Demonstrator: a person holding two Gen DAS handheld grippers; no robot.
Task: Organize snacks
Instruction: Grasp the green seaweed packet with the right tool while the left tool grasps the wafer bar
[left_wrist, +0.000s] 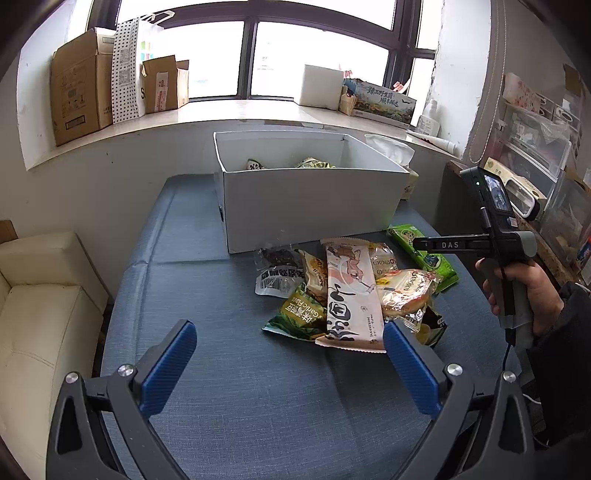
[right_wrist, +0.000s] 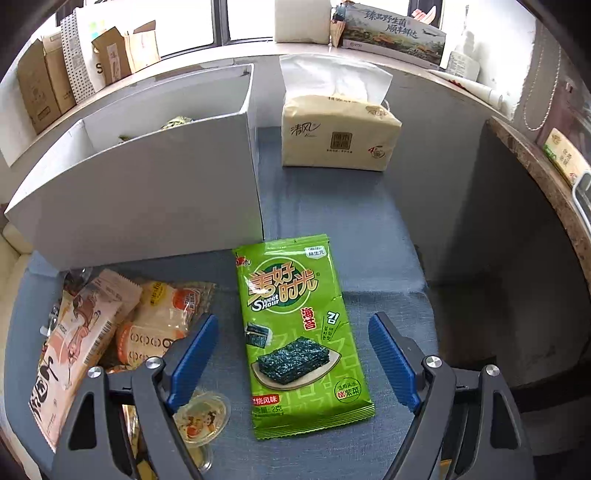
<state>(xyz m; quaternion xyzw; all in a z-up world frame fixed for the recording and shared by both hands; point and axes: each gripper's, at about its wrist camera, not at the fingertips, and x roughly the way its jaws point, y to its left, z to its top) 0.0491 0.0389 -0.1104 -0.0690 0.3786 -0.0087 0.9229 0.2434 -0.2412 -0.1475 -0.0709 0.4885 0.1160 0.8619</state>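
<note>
Beneath my spread, empty right tongs (right_wrist: 291, 358) the flat green foil seaweed packet (right_wrist: 299, 332) lies on the blue-covered bench (right_wrist: 388, 258) beside the white cardboard box (right_wrist: 147, 195), so I should lower squarely and pinch its long edges, left tongs (left_wrist: 290, 365) spread and empty.

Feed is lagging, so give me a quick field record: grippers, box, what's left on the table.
left gripper: open, empty, above the blue table
right gripper: open, astride the green seaweed packet, pads not touching it
white box: some snacks already inside
snack pile: loose in front of the box
tissue pack: right of the box
</note>
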